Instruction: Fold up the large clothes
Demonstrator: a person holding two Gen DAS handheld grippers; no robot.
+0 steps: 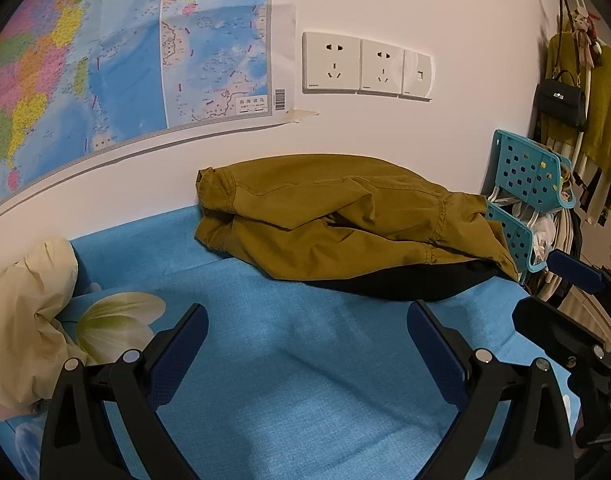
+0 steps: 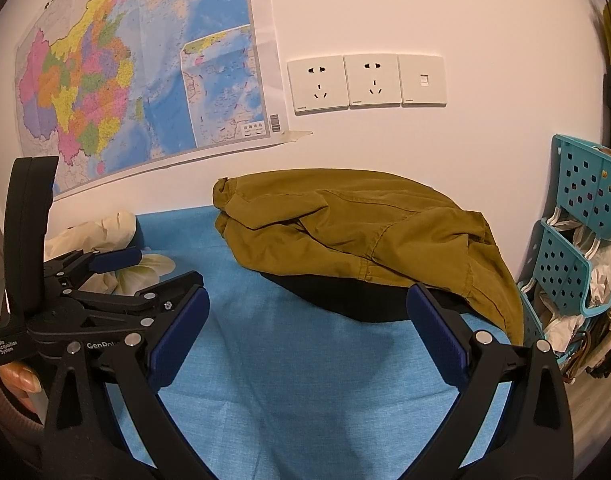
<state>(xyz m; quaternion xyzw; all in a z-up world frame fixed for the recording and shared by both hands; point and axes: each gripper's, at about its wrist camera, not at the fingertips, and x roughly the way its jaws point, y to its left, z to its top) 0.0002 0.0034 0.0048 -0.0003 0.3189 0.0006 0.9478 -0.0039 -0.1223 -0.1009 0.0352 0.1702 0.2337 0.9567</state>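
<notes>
At nine o'clock a cream garment [image 1: 23,300] is seen bunched on the blue cloth [image 1: 289,360]. The left gripper [image 1: 307,340] and right gripper [image 2: 307,326] are both held spread wide, with nothing between the fingers. At twelve to one o'clock the olive jacket [image 1: 345,220] is heaped against the wall, overlapped onto a black garment [image 2: 353,300], beside a teal rack [image 2: 577,240] at three o'clock

Crumpled olive jacket [image 1: 345,216] against wall
</notes>
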